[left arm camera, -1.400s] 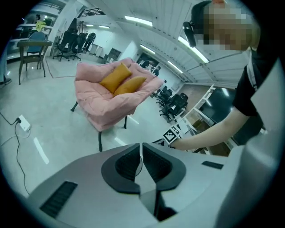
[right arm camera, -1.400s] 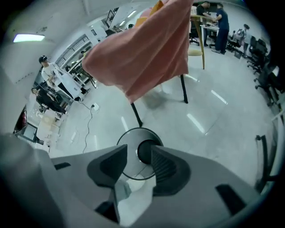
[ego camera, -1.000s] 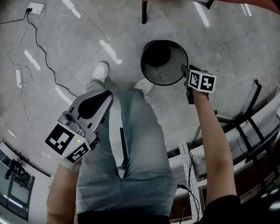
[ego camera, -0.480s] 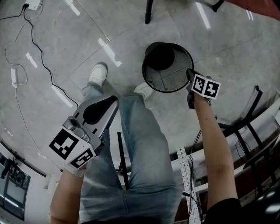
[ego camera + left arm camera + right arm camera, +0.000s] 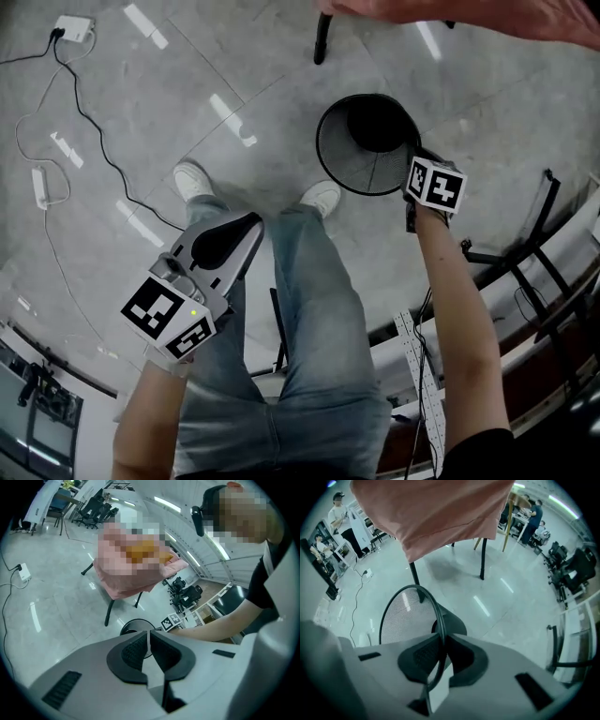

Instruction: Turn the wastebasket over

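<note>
My right gripper has its jaws pinched on the thin wire rim of the mesh wastebasket. They have just closed on it, then eased a touch. The risk I judge is that so narrow a bite on a round rim lets the basket swivel or slip out as I tip it. The basket leans tilted beyond my fingertips, mouth towards me. My left gripper is closed on nothing, well apart from it.
</note>
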Demonstrator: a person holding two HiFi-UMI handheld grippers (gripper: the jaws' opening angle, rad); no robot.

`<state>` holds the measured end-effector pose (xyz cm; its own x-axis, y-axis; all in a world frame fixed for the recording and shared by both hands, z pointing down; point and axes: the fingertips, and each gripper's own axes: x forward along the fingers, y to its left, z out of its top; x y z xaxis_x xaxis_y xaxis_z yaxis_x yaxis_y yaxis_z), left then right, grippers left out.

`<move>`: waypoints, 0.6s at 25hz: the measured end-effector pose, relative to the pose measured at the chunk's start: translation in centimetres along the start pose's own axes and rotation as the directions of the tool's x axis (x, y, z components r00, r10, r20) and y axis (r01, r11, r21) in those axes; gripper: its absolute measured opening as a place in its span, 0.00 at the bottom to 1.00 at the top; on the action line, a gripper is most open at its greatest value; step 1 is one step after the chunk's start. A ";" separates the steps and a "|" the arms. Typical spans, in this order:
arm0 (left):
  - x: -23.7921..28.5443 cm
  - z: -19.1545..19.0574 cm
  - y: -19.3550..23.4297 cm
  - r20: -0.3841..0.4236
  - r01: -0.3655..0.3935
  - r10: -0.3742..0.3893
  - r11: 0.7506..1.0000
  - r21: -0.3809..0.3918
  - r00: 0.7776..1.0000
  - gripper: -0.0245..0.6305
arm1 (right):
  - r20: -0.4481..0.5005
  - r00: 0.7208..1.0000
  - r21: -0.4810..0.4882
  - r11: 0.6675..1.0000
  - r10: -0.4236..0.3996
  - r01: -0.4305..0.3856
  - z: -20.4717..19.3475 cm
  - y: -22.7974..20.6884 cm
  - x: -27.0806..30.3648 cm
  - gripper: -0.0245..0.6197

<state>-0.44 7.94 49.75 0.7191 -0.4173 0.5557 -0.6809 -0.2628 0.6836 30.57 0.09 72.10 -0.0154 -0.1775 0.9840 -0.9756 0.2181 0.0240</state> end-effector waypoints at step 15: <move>-8.7 3.6 11.8 -0.107 0.120 -0.111 0.990 0.076 0.988 0.06 | -0.024 0.983 -0.051 0.982 -0.181 0.180 0.5 18.9 0.5 0.20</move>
<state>-15.28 5.36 51.30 0.8011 -0.2901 0.5235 -0.5985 -0.3759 0.7075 12.02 3.68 73.01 0.1672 -0.1905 0.9673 -0.9500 0.2312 0.2098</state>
